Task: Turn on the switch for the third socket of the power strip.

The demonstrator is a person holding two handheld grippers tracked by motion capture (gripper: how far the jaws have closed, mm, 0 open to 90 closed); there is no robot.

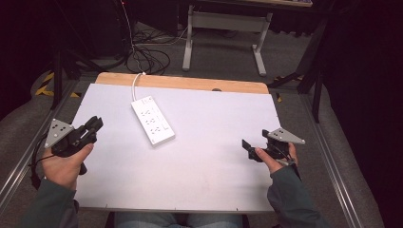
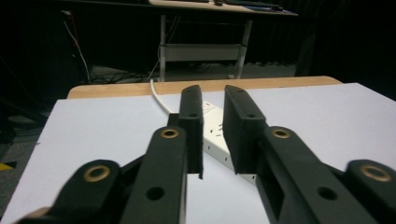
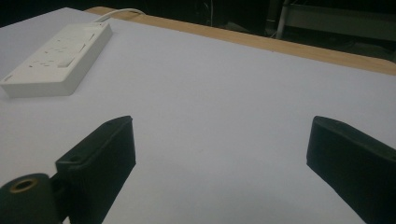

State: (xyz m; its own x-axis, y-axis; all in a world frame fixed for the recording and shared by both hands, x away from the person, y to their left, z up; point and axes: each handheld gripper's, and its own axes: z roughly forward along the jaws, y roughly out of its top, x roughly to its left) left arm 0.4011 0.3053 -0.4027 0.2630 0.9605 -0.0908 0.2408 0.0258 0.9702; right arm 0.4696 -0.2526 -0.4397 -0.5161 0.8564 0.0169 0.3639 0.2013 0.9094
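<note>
Lying flat on the desk (image 1: 199, 156), the power strip (image 1: 152, 119) looks light, rigid and slick, best pinched across its narrow width; left gripper (image 1: 93, 126) nearly closed and empty beside it, right gripper (image 1: 248, 148) wide apart, farther off.

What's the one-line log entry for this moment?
left gripper: jaws slightly apart, empty, aimed at power strip | right gripper: open, empty, over board | strip: untouched, cord off far edge

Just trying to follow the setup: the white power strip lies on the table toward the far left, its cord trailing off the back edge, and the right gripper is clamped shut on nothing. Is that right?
Not quite. The right gripper is open, its jaws spread wide apart over bare table, as the right gripper view shows. The rest holds: the white power strip lies toward the far left with its cord trailing off the back edge.
</note>
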